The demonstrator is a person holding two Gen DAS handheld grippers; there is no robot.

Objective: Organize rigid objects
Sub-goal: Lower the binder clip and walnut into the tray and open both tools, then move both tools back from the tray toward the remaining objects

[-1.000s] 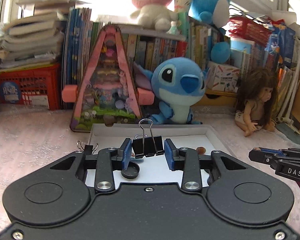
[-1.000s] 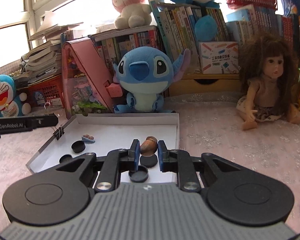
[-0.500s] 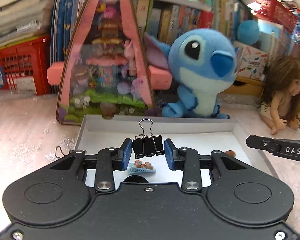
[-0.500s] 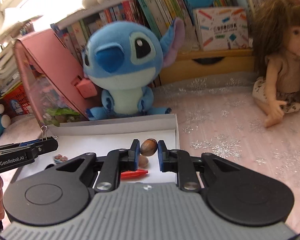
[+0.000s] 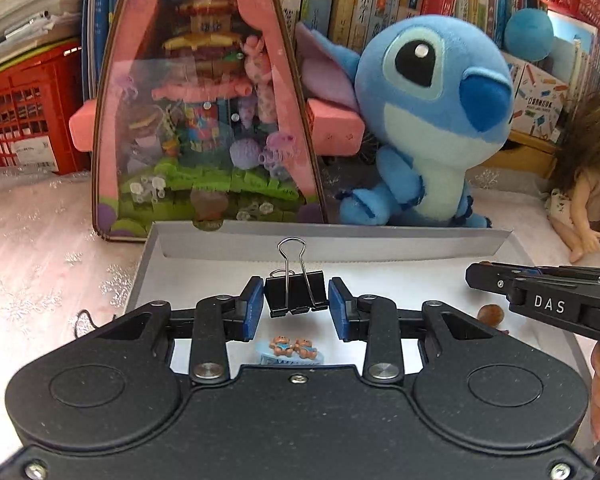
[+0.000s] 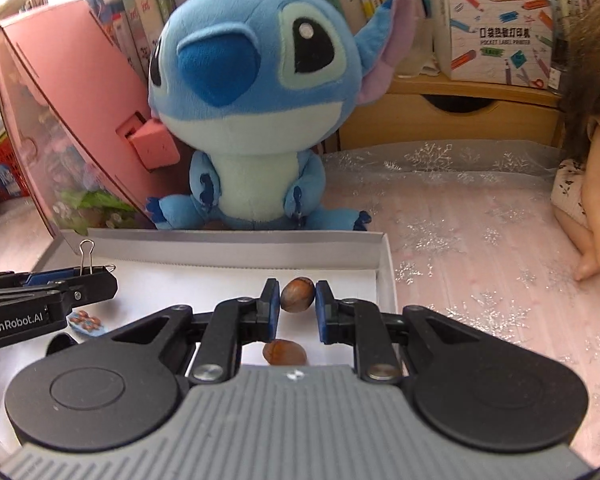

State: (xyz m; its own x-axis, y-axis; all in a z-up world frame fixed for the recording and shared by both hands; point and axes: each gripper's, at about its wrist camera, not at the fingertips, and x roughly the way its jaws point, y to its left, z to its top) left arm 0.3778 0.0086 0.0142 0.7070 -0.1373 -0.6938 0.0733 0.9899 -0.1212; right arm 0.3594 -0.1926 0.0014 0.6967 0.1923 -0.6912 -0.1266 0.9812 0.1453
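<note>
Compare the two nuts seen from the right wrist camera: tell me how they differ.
The upper nut sits between the right tongs, lifted above the tray floor; the lower nut lies loose on the white tray. The upper nut shows whole; the lower nut is partly hidden behind the tool's body. The upper nut looks darker brown, the lower nut redder. Both are small, rounded and glossy.
</note>
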